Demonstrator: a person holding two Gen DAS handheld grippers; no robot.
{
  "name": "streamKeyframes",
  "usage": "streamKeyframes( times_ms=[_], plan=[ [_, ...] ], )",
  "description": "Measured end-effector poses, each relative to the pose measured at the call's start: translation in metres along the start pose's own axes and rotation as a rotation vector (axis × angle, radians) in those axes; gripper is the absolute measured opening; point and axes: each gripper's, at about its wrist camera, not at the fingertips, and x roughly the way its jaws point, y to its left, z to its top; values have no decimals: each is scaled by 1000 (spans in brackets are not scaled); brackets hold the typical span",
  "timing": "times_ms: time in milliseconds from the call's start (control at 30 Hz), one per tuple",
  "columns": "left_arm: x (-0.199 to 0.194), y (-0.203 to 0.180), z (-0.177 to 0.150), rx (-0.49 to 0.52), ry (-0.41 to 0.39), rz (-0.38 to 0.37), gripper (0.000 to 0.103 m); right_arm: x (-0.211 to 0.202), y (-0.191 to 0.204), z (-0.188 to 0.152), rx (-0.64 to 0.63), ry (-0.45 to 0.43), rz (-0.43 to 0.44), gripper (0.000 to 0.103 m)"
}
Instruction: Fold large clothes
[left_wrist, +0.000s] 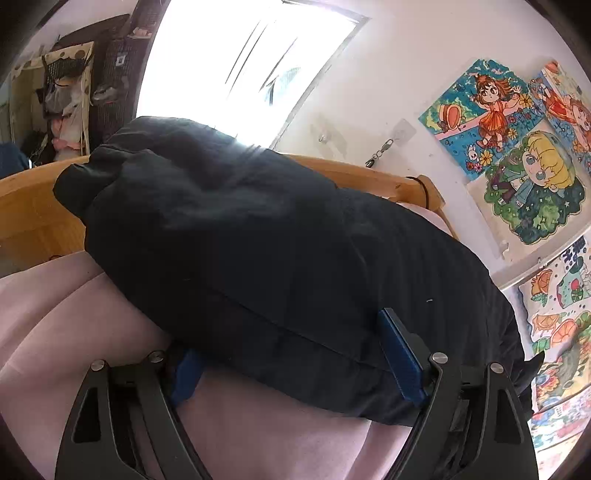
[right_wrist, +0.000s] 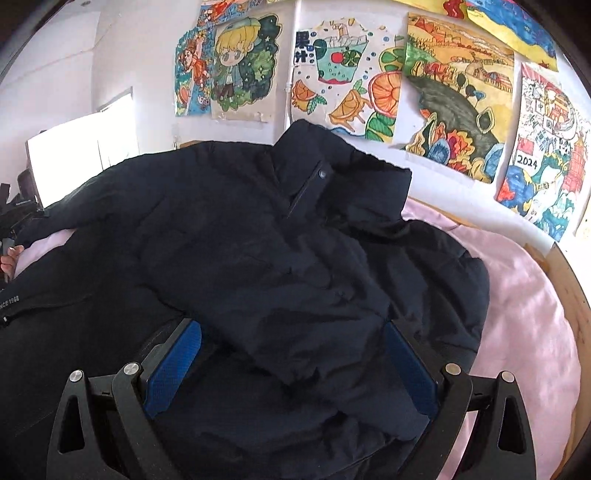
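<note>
A large black padded jacket (right_wrist: 258, 251) lies spread on a pink bed sheet (right_wrist: 524, 314), collar toward the wall. In the left wrist view its puffy edge (left_wrist: 258, 240) bulges up in front of the camera. My left gripper (left_wrist: 291, 354) is open, its blue pads on either side of the jacket's lower edge, the left pad partly under the fabric. My right gripper (right_wrist: 291, 362) is open, its blue pads on either side of a fold of the jacket, low over the cloth.
A wooden bed frame (left_wrist: 33, 210) runs behind the jacket and along the right (right_wrist: 576, 306). Children's drawings (right_wrist: 458, 92) cover the wall. A bright window (left_wrist: 240, 70) and a hanging organiser (left_wrist: 66, 99) are at the far left. A hand (right_wrist: 9, 258) shows at the left edge.
</note>
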Motion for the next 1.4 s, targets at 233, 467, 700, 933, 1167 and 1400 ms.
streamKeyframes(
  times_ms=[233,467,700,933,1167,1400],
  plan=[
    [2,-1,-1,1,-1,2,81,0,-2,0,8,6,-1,100],
    [6,-8,3,21,-10,17,67,0,-3,-1,15,14,0,100],
    [1,-21,8,40,-72,52,14,0,-3,-1,15,16,2,100],
    [-38,-98,8,334,-290,106,4,-5,-9,1,25,-4,-2,99],
    [-110,-233,-64,845,-559,-8,3,-15,-35,4,99,-42,-21,99],
    [-119,-326,-149,1144,-568,-148,3,-32,-60,6,163,-82,-77,99]
  ],
)
